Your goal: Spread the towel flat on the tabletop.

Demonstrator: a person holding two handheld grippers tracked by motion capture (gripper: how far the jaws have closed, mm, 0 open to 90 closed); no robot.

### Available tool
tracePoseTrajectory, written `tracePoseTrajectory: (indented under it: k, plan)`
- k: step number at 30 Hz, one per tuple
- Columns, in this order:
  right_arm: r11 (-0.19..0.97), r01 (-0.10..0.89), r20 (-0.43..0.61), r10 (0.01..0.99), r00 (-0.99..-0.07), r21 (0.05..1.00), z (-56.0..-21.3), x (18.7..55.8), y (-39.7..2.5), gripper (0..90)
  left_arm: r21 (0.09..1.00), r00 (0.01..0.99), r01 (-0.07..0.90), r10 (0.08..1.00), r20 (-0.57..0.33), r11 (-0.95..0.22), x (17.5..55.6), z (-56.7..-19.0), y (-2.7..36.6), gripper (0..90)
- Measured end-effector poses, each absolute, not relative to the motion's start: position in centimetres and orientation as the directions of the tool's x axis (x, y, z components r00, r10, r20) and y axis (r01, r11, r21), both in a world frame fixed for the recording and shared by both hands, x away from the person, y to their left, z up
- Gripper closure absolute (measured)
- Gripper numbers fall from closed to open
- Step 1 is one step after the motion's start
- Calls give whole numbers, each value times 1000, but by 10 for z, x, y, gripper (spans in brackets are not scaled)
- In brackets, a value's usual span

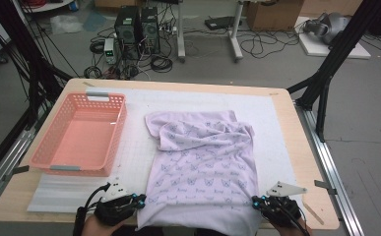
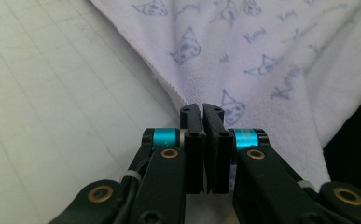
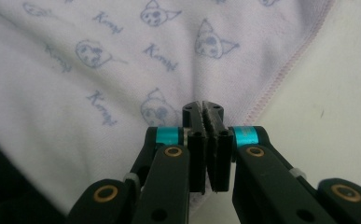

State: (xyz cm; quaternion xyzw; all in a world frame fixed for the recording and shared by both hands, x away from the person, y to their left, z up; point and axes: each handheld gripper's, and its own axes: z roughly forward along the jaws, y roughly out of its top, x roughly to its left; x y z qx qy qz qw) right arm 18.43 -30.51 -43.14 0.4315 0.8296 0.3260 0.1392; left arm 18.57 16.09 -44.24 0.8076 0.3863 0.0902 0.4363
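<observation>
A pale lilac towel printed with small cat faces lies on the white mat, rumpled at its far end and hanging over the table's near edge. My left gripper is shut on the towel's near left edge; its jaws are pressed together with cloth running off to the right of them. My right gripper is shut on the towel's near right edge, close to the stitched hem. In the right gripper view the cloth spreads up and to the left from my right gripper.
A pink plastic basket stands on the left of the table with nothing in it. A white gridded mat covers the wooden tabletop. Computers, cables and black frame legs stand on the floor beyond the table.
</observation>
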Motion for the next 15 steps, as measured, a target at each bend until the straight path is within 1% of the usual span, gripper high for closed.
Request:
tracePoseTrajectory:
  k: [4, 6, 7, 8, 9, 10, 13, 15]
  plan:
    - [424, 618, 54, 796, -603, 663, -420, 166, -308, 882, 772, 711, 539, 674, -203, -336, 169, -440, 160, 868]
    - [422, 629, 70, 793, -605, 653, -417, 161, -308, 865, 784, 708, 527, 680, -191, -329, 164, -438, 158, 852]
    - [418, 633, 65, 801, -596, 652, -417, 160, -306, 812, 793, 698, 522, 691, -186, -314, 164, -436, 158, 782]
    - [411, 634, 54, 812, -582, 655, -417, 161, -305, 715, 799, 680, 525, 709, -186, -294, 166, -435, 158, 631]
    - [391, 631, 53, 823, -566, 670, -417, 164, -303, 662, 809, 664, 521, 725, -182, -274, 169, -434, 158, 513]
    - [373, 628, 53, 832, -552, 683, -418, 167, -302, 637, 821, 652, 513, 736, -182, -251, 173, -433, 159, 457]
    - [336, 610, 42, 853, -520, 718, -418, 182, -295, 562, 838, 628, 505, 754, -192, -207, 187, -431, 161, 408]
    - [314, 597, 42, 862, -505, 738, -420, 195, -291, 556, 846, 618, 498, 762, -193, -190, 198, -429, 161, 405]
